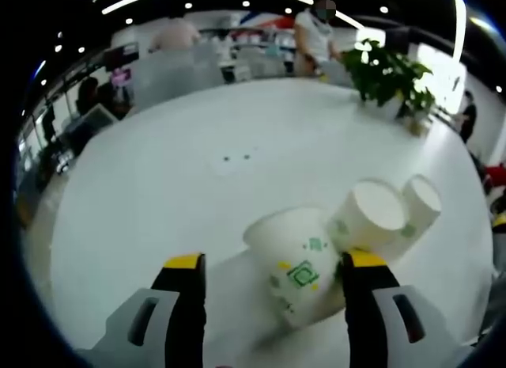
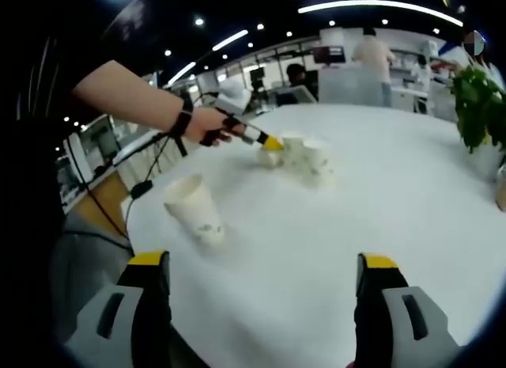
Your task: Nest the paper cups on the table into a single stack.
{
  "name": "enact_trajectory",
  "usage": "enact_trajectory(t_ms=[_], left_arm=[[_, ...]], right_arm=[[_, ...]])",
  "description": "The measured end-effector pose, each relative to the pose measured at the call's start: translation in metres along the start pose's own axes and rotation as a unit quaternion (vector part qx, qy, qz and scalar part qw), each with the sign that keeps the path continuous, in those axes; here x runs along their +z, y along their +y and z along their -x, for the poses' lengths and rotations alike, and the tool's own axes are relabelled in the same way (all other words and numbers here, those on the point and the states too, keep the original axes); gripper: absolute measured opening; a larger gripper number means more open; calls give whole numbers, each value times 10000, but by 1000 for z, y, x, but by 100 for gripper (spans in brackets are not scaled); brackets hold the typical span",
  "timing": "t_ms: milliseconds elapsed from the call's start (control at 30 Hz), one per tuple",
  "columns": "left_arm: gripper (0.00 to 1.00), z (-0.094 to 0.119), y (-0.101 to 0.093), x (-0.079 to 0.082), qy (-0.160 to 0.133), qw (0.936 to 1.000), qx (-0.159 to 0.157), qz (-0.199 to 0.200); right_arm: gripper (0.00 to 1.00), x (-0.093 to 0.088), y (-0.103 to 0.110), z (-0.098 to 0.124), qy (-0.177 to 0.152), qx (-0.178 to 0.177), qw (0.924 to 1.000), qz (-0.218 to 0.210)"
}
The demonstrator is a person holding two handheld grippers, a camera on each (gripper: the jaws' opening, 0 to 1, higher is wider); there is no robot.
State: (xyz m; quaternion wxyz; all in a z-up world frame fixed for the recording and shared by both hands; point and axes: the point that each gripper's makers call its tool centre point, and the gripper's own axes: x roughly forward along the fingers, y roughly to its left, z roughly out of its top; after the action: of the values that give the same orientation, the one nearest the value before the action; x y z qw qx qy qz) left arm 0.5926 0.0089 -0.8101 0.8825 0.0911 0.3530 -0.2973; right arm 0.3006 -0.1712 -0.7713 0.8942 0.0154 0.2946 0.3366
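A white paper cup (image 1: pixel 296 265) with green print stands between my left gripper's (image 1: pixel 274 261) open jaws, close against the right jaw. Two more white cups (image 1: pixel 371 216) (image 1: pixel 419 200) sit side by side just beyond it, touching each other. In the right gripper view, a person's arm holds the left gripper (image 2: pixel 271 143) at that cluster of cups (image 2: pixel 307 158) on the far side of the white table (image 2: pixel 379 194). A lone cup (image 2: pixel 195 208) stands upright near the table's left edge. My right gripper (image 2: pixel 263 262) is open over the near table with nothing between its jaws.
A potted green plant (image 1: pixel 387 75) stands at the table's far edge, and shows as the plant (image 2: pixel 478 99) at the right. Beyond the table are people and desks (image 1: pixel 178 63). A cable (image 2: pixel 118 202) hangs off the left table edge.
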Motion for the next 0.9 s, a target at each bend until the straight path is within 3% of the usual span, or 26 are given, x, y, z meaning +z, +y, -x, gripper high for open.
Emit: enact_trajectory(t_ms=[300,600,900], left_arm=[[62,-5,-3,5,170,9989,-164,-401],[58,-9,0,9,314,9985,-195,-400],[57,-16,0,1,530,9980,-265,-231]], right_arm=[[96,5,-5,-4,-62,31,10000,-54],[96,4,-4,-6,-55,74,9999,-63],[96,5,-2,-11,-130,155,9997,-134]])
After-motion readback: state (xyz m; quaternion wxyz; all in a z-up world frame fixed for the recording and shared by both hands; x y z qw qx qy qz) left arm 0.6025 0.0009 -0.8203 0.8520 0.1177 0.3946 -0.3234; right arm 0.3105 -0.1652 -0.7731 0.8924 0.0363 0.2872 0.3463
